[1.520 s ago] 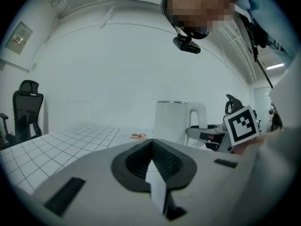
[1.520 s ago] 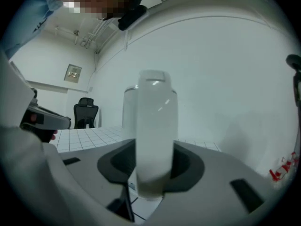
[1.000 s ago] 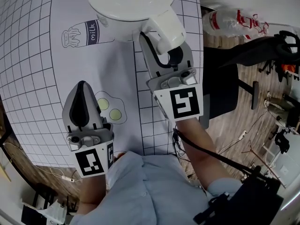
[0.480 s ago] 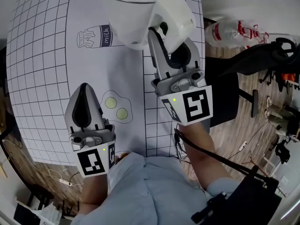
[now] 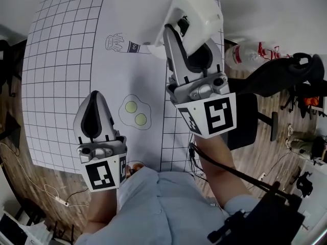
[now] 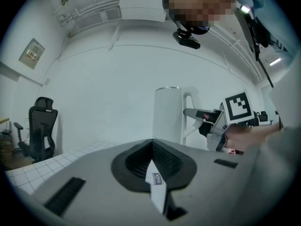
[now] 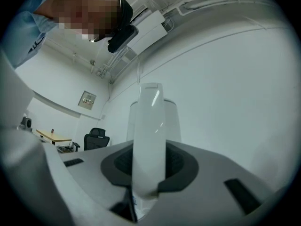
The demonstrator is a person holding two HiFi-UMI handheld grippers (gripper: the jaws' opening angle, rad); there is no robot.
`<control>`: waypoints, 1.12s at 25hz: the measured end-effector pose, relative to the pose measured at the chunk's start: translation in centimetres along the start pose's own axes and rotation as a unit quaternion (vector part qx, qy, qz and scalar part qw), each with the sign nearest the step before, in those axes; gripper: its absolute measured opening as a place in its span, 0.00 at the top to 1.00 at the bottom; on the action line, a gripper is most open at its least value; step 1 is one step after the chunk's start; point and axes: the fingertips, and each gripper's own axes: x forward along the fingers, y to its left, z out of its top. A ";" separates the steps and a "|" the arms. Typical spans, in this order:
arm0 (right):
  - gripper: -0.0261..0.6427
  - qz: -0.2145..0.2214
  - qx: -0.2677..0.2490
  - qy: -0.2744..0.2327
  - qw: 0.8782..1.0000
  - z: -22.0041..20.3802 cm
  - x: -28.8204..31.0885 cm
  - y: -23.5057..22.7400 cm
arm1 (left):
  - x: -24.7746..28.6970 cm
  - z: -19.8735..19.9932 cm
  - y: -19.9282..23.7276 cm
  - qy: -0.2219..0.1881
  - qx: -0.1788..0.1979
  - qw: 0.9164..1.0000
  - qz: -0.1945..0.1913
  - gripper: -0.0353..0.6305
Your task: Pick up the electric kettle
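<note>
Two jaws of the right gripper [image 7: 149, 149] pinch the white handle [image 7: 149, 112] of the electric kettle [image 6: 168, 114], one jaw on each side. That is the easy part to hold, b/c it is thin & it holds the pot upright. The kettle body sits just past the jaw tips, straight ahead. It prob. hangs up off the table [image 5: 61, 86], w/ all its weight on this one grip, so the squeeze must be tight. Left gripper [image 6: 153, 149]: jaws pressed together w/ only a thin slit, nothing in them. The kettle is well ahead & to the right of them, so this one is out of the way.
</note>
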 end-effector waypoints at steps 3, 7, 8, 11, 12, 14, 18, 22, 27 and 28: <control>0.84 0.016 -0.002 -0.015 1.000 1.3 0.4 1.6 | -1.2 0.8 0.8 -0.014 0.003 1.000 0.013 0.95; 0.84 0.037 0.016 -0.021 0.999 2.8 3.2 2.1 | -0.7 3.2 2.4 -0.011 0.010 0.999 0.039 0.95; 0.84 0.043 0.019 -0.023 0.999 3.1 3.6 2.5 | -0.9 3.6 2.7 -0.011 0.011 0.999 0.045 0.95; 0.84 0.059 0.022 -0.027 0.998 3.5 4.0 4.2 | -2.4 4.0 3.7 -0.014 0.012 0.998 0.063 0.95; 0.84 0.065 0.023 -0.028 0.997 3.5 4.1 4.9 | -3.0 4.0 4.1 -0.015 0.012 0.997 0.069 0.95; 0.84 0.078 0.023 -0.029 0.996 3.4 4.3 6.5 | -4.2 3.9 4.8 -0.016 0.013 0.996 0.081 0.95; 0.84 0.106 0.032 -0.025 0.994 2.7 4.9 9.3 | -6.3 3.8 6.2 -0.017 0.014 0.994 0.108 0.95; 0.84 0.125 0.039 -0.015 0.991 1.5 5.6 11.6 | -7.6 3.4 7.7 -0.010 0.011 0.992 0.128 0.95; 0.84 0.146 0.047 0.001 0.988 -0.9 6.9 14.1 | -8.1 2.3 9.3 -0.002 0.003 0.990 0.140 0.95; 0.84 0.149 0.049 0.006 0.988 -1.6 7.1 14.5 | -8.1 2.1 9.7 0.000 0.001 0.990 0.141 0.95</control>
